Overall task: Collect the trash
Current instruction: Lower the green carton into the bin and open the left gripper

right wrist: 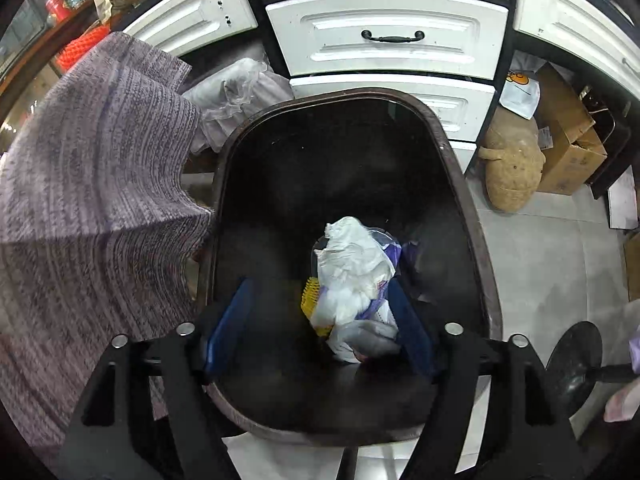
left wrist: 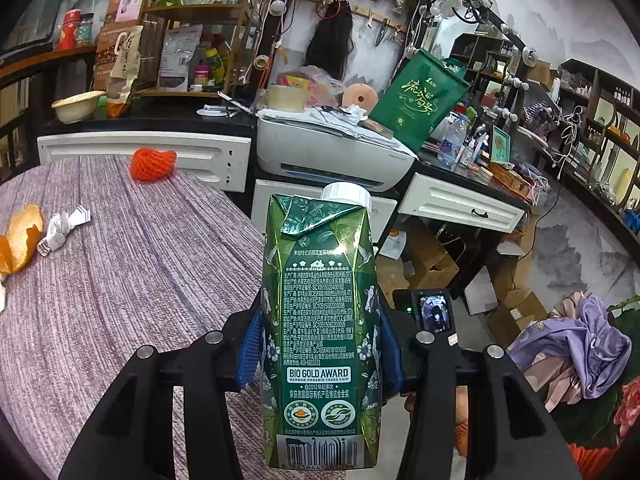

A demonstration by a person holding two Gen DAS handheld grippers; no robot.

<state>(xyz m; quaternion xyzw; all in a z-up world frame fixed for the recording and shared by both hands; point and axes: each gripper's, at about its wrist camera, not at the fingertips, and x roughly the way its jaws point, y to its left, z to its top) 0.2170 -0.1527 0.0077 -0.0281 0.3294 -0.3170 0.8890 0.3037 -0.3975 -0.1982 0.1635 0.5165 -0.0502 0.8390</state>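
My left gripper (left wrist: 320, 344) is shut on a green milk carton (left wrist: 320, 300) with a white cap, held upright past the right edge of the table (left wrist: 120, 280). On the table lie an orange peel (left wrist: 20, 244), a crumpled white wrapper (left wrist: 64, 228) and an orange-red foam net (left wrist: 153, 163). My right gripper (right wrist: 320, 320) points down into a dark trash bin (right wrist: 456, 152) with its jaws wide apart. A wad of white paper and plastic (right wrist: 352, 272) with a yellow piece (right wrist: 312, 300) shows between the blue pads, close to the right one and far from the left one.
The grey-purple tablecloth (right wrist: 92, 184) hangs down left of the bin. White drawers (right wrist: 384, 36) stand behind it, with a white printer (left wrist: 332, 148) on top. A tan stuffed toy (right wrist: 512, 168) and cardboard boxes (right wrist: 568, 140) sit on the floor to the right.
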